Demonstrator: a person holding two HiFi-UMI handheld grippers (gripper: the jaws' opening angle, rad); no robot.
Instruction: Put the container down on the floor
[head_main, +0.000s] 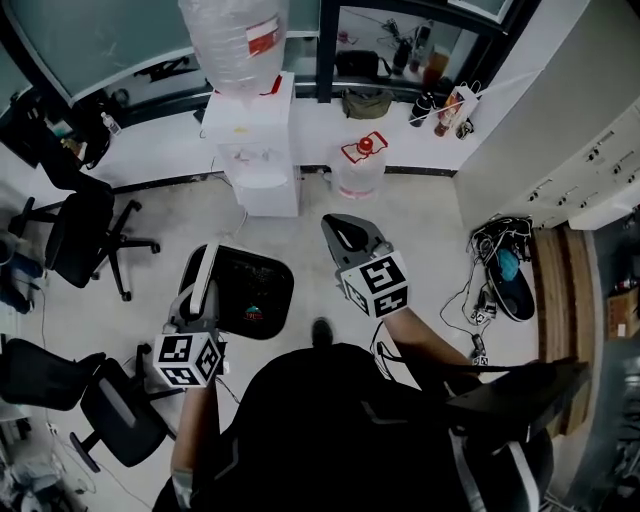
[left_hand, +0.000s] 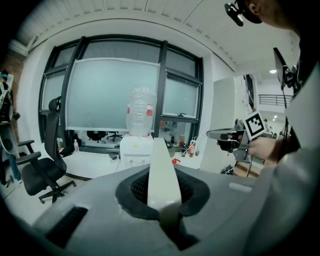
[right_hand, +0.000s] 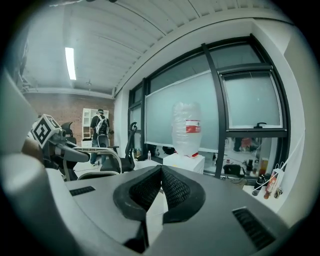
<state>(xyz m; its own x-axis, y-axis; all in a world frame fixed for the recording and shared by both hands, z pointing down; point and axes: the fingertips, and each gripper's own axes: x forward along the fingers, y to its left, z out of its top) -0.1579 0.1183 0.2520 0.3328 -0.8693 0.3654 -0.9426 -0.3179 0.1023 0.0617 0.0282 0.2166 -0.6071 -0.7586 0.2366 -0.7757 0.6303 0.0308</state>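
A black container (head_main: 250, 295) with a white rim hangs above the floor, left of my body. My left gripper (head_main: 203, 272) is shut on its left edge. In the left gripper view a white strip of that rim (left_hand: 161, 165) runs up between the jaws of the left gripper (left_hand: 161, 175). My right gripper (head_main: 340, 230) is beside the container on its right, apart from it and holding nothing. In the right gripper view the jaws of the right gripper (right_hand: 161, 171) meet at their tips. That view also has the left gripper (right_hand: 65, 147) and the white rim (right_hand: 97, 161) at its left.
A white water dispenser (head_main: 255, 150) with a large bottle (head_main: 235, 40) stands ahead, a spare water jug (head_main: 360, 165) on the floor to its right. Black office chairs (head_main: 85, 235) (head_main: 120, 410) are at the left. Cables and shoes (head_main: 505, 270) lie at the right.
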